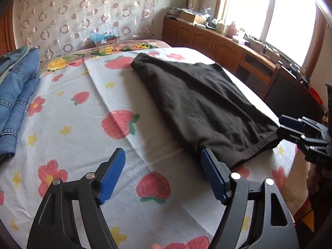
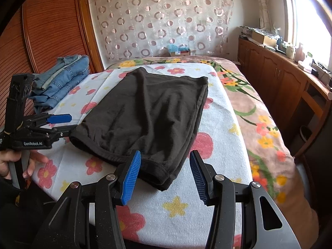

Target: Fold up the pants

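Floral towel point(image 2: 182, 207), folded black pants point(image 2: 149, 112) just ahead, left tool point(image 1: 162, 174), right tool point(image 2: 165, 176) both spread, empty

The left gripper point(image 1: 162, 174) hovers low over the flowered bed cover point(image 1: 68, 112), its blue pads spread wide — nothing between them. Its right-hand pad sits just at the near hem of the folded black pants point(image 1: 199, 101), which lie flat across the bed. The right gripper point(image 1: 285, 127) reaches in from the right edge, at the pants' near corner — whether it grips the cloth cannot be told. Folded jeans point(image 1: 16, 95) lie at the far left.
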The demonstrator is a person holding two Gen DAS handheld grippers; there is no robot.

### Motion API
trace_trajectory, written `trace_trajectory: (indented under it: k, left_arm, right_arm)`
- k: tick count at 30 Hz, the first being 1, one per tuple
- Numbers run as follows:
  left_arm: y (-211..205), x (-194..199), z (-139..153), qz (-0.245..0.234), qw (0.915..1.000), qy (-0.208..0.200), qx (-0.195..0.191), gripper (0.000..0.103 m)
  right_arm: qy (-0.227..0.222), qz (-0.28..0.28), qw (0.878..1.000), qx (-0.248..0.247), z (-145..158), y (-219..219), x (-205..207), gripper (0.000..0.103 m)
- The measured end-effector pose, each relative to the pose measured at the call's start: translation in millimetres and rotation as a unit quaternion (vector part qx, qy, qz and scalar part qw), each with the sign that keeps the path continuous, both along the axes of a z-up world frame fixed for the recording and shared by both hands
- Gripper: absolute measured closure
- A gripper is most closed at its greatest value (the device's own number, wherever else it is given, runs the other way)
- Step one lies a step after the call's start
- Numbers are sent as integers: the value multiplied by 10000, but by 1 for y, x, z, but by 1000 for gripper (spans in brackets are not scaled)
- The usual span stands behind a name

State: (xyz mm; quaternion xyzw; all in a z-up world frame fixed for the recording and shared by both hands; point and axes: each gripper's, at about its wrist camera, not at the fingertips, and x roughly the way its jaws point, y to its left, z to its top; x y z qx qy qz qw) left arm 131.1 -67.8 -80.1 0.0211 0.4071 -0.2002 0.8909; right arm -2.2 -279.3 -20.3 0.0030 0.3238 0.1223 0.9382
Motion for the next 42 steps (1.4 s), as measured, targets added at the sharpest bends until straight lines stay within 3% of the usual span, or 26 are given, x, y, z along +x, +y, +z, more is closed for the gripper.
trace_trajectory:
  k: [12,26,37,41,42]
  left_arm:
    - [-15,1,-3,-182,9998,44,48,27]
    - [-28,-2,-17,-260,9988,61,401,27]
    - [-27,-3,-17,-220,9989,82,398,27]
    - [-28,-6,-16,-269,9992,150,272,29]
    - [-28,-7,-16,-298,9992,171,219,34]
  right_arm:
    - [-16,-221,9997,43,-7,-4,5,57]
    - [345,-180,9991,139,-18,-6,12,58]
    - [372,62,9988,303,-21,-3,13,87]
    - [356,60,9989,306,-22,-3,13,88]
    - [354,59,9989,313,-22,-2,13,88]
